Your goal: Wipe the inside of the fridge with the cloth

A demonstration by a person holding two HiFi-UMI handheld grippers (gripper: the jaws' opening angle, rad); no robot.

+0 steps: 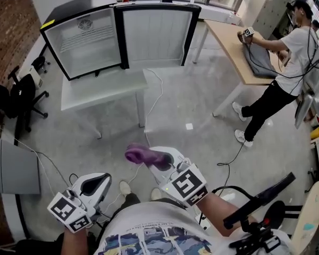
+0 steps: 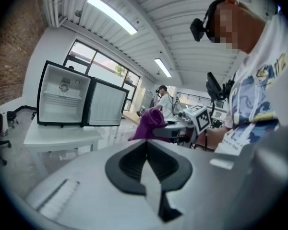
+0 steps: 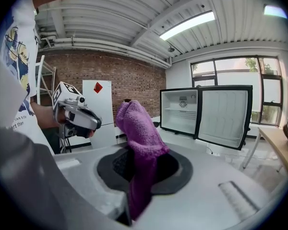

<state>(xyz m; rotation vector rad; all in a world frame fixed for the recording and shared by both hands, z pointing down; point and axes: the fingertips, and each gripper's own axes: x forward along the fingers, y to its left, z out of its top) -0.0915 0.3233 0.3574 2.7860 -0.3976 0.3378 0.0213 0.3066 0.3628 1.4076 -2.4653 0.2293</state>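
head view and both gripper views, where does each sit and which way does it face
Head view: on the person's head, facing steeply down; left claw, right claw, shirt show.
Left gripper view: on left claw, along its shut jaws toward the open fridge; shirt at right.
Right gripper view: on right claw, past the purple cloth it clamps; left claw at left.
Shared: all see the fridge.

You stand on a polished grey concrete floor (image 1: 175, 105). To your left runs a red brick wall (image 1: 8, 31), with a black wheeled office chair (image 1: 21, 97) near it. Ahead of you sits a low white rectangular table (image 1: 95, 89); a light wooden table on white legs (image 1: 231, 41) stands off to the right. Large dark-framed windows (image 3: 228, 73) show daylight and greenery at the far end. Overhead, a long fluorescent strip light (image 3: 187, 25) glows on the white ribbed metal ceiling (image 3: 101, 8).
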